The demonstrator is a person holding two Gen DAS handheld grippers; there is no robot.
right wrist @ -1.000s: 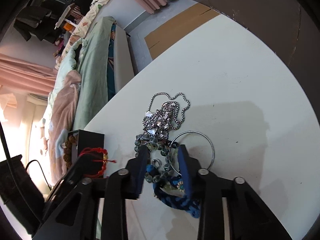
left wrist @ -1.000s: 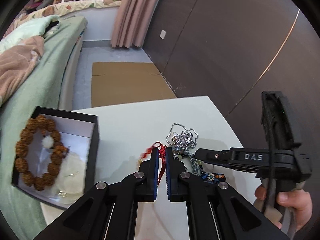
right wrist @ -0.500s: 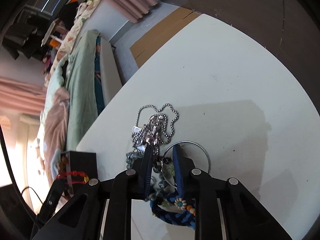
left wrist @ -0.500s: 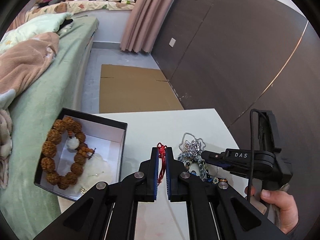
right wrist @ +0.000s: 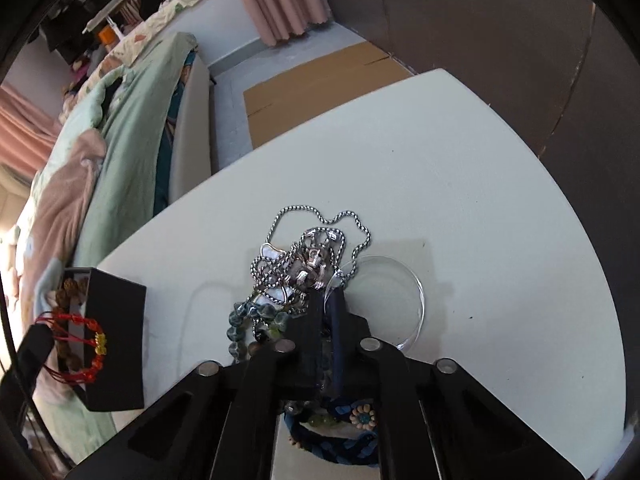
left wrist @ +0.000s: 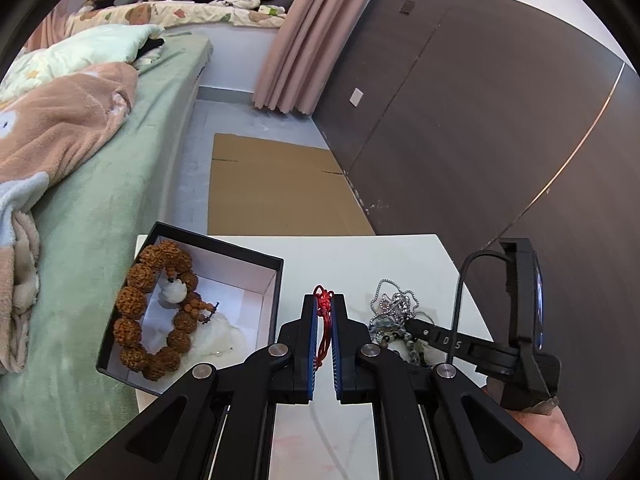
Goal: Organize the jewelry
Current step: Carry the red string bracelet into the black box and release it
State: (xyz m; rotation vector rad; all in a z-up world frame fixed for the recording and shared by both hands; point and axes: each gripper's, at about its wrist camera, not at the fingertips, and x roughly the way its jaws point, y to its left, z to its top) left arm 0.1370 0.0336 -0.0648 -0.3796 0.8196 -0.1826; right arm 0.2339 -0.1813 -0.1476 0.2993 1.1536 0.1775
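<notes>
My left gripper [left wrist: 324, 300] is shut on a red cord bracelet [left wrist: 323, 312], held above the white table just right of the open black box [left wrist: 188, 236]. The bracelet also shows in the right wrist view [right wrist: 86, 344], hanging beside the box [right wrist: 116, 340]. A brown bead bracelet [left wrist: 138, 312] lies in the box. My right gripper [right wrist: 328, 300] is closed down into the jewelry pile: a silver chain necklace [right wrist: 316, 256], green-grey beads [right wrist: 248, 316], a thin silver bangle [right wrist: 416, 304] and a blue woven bracelet [right wrist: 340, 440]. What the pads pinch is hidden.
The white table [right wrist: 460, 200] ends near the dark wall panels [left wrist: 480, 120] on the right. A green-covered bed [left wrist: 100, 200] runs along the left. Flat cardboard [left wrist: 272, 192] lies on the floor beyond the table.
My left gripper has lifted the red bracelet out of the pile and pulled back toward the box. My right gripper has closed from open onto the pile.
</notes>
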